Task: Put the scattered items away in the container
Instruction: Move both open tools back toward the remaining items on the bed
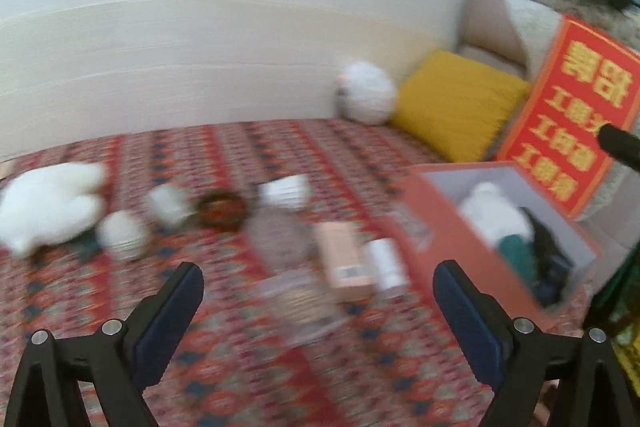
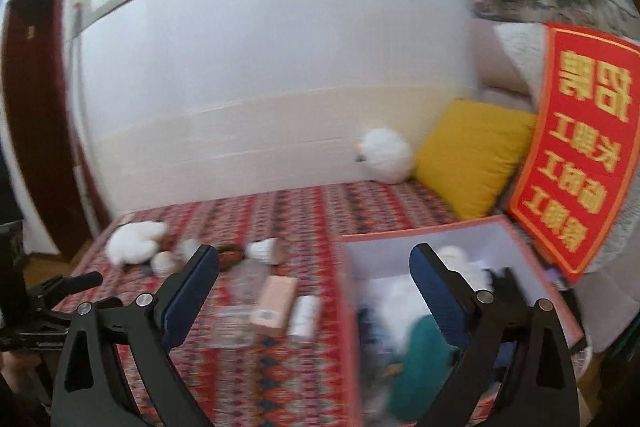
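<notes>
Left view: While my left gripper point(image 1: 318, 301) hangs wide open and empty over the bedspread point(image 1: 240, 367), the pink carton point(image 1: 347, 259) and white tube point(image 1: 387, 263) lie just beside the box point(image 1: 452, 247).
Risk: clear wrapper point(image 1: 296, 301) may slip; it looks thin.
Right view: my right gripper point(image 2: 314, 293) gapes, holding nothing, above the box rim.
Box: holds white plush point(image 2: 400, 303) and a teal item point(image 2: 420, 359).
Scattered: plush point(image 2: 134, 241) and cups point(image 2: 264, 251) well apart from it.

Left tool point(image 1: 318, 291) hangs wide open, gripping nothing; right tool point(image 2: 314, 273) too, fingers spread, both raised and angled downward.
</notes>
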{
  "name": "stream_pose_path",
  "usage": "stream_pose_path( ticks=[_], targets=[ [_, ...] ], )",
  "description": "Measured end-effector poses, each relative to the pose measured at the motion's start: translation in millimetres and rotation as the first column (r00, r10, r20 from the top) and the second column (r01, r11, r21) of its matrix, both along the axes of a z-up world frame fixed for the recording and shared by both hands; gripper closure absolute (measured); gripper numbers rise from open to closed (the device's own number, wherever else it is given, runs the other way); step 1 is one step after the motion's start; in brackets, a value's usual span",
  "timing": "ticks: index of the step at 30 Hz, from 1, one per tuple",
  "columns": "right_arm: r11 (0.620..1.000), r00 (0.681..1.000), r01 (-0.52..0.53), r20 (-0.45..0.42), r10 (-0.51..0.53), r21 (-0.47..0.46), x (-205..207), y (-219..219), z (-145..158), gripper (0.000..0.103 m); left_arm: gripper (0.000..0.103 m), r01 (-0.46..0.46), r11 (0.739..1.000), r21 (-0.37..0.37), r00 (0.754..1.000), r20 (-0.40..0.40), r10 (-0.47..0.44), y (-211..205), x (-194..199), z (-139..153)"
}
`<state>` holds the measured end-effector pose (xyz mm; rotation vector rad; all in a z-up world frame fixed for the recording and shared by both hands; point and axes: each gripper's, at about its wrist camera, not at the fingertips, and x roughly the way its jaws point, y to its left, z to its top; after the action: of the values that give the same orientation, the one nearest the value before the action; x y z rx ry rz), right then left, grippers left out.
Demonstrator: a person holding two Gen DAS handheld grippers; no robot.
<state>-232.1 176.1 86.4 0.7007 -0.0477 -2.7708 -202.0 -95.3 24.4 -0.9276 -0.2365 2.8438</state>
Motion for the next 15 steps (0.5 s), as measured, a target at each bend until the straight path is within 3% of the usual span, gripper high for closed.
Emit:
stream_pose_path(
  ticks=[4, 8, 15],
  targets=[
    [0.996, 0.995, -0.088, 0.047, 0.088, -0.012, -4.1, -62.3, -21.0, 0.005, 0.007, -0.128, 0.991, -0.027, 0.991, 0.026, 0.128, -61.3, 16.7, -16.3],
    [0.988, 0.978, -0.154, 0.14, 0.154, -0.011, -16.7, -117.6, -68.1, 0.005, 0.006, -0.212, 0.977, -0.015, 0.974, 0.074, 0.212, -104.3, 18.2, -44.0],
    [0.98, 0.944, -0.186, 0.289, 0.158, 0.071, -60.0, -166.9, -156.8, 0.005, 0.006, -0.279, 0.96, -0.018, 0.941, 0.192, 0.277, -131.7, -30.4, -108.6]
  ],
)
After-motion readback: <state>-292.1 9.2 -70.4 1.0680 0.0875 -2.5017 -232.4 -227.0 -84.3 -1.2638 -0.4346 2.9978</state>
